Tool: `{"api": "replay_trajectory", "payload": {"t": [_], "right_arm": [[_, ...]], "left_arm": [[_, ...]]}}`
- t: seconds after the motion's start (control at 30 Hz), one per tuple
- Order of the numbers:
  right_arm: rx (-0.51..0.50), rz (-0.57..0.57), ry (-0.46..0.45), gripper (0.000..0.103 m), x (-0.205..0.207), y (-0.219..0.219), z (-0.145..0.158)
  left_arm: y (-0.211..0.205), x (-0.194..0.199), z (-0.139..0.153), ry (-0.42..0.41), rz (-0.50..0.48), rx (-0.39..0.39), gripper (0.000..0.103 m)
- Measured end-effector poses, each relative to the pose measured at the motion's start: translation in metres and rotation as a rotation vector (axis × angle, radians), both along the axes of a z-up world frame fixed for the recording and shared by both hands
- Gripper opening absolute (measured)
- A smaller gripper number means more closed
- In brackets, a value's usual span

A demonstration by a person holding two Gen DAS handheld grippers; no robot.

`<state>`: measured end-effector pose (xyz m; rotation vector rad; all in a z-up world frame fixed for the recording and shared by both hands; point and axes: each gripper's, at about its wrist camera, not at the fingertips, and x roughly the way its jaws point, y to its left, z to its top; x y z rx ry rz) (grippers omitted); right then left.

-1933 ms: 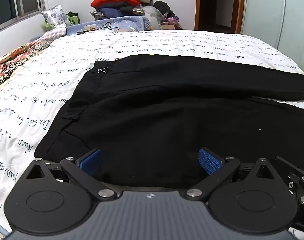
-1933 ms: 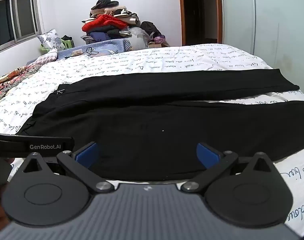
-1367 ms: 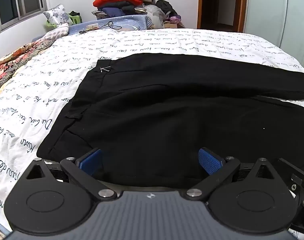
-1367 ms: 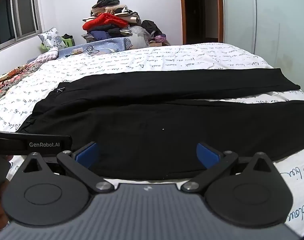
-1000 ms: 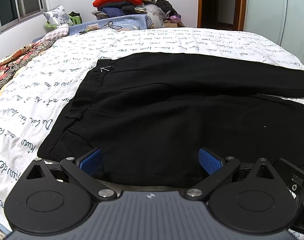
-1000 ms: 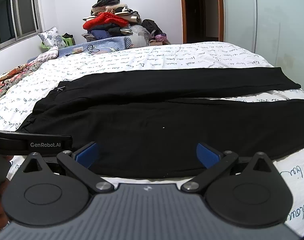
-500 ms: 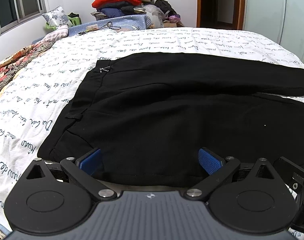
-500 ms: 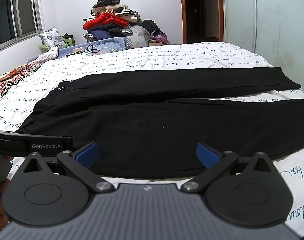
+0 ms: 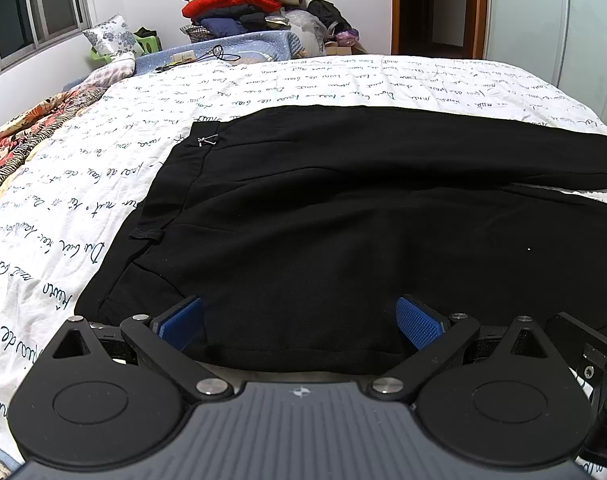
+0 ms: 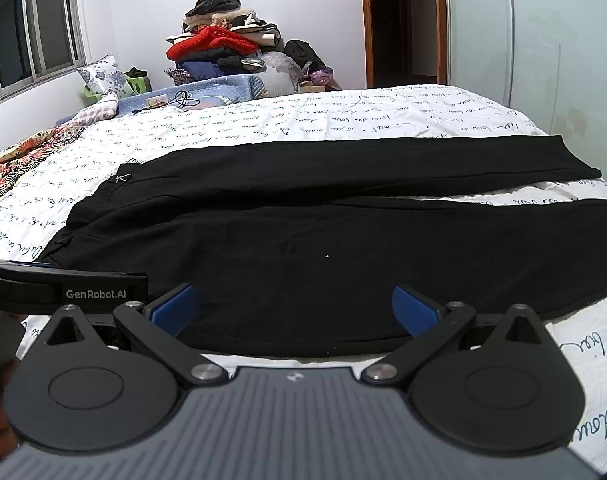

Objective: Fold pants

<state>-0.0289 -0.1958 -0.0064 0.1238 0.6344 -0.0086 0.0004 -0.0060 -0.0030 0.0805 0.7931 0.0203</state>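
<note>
Pants (image 9: pixel 343 216) flat on bed (image 9: pixel 103 184), near hem between both grippers' spread, empty jaws.

The near hem of the pants (image 9: pixel 343 220) drops out of sight behind the left gripper (image 9: pixel 299 322), and the far leg runs off the right edge in that view. In the right wrist view the near leg gets cut off at the right too, and the handwriting on the bedsheet (image 10: pixel 343 120) is too small to read.
</note>
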Motion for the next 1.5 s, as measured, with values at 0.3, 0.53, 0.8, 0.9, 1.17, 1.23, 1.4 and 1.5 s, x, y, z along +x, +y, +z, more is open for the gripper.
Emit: {"api": "replay_trajectory", "payload": {"t": [0.3,0.53,0.8,0.9,1.17,1.23,1.4,1.5], "right_arm": [[0.000,0.002,-0.001,0.103,-0.001,0.002,0.000],[0.000,0.004,-0.001,0.103,-0.001,0.003,0.000],[0.000,0.012,-0.002,0.103,0.000,0.003,0.001],[-0.001,0.022,-0.009,0.103,0.000,0.001,0.002],[-0.050,0.161,-0.040,0.103,0.019,0.003,0.016],[-0.101,0.217,-0.059,0.103,0.034,0.003,0.023],[-0.162,0.388,-0.190,0.103,0.076,-0.011,0.042],[-0.245,0.451,-0.198,0.103,0.118,-0.018,0.049]], "left_arm": [[0.000,0.000,-0.001,0.001,0.001,0.003,0.103],[0.000,0.000,-0.001,0.001,0.002,0.006,0.103],[0.000,0.001,-0.003,0.004,0.004,0.016,0.103],[0.001,0.001,-0.002,0.003,0.004,0.016,0.103],[0.032,0.025,0.009,0.003,-0.020,-0.001,0.103],[0.050,0.039,0.015,-0.013,-0.016,0.011,0.103],[0.096,0.091,0.030,-0.078,-0.025,0.052,0.103],[0.115,0.132,0.031,-0.068,-0.034,0.081,0.103]]}}
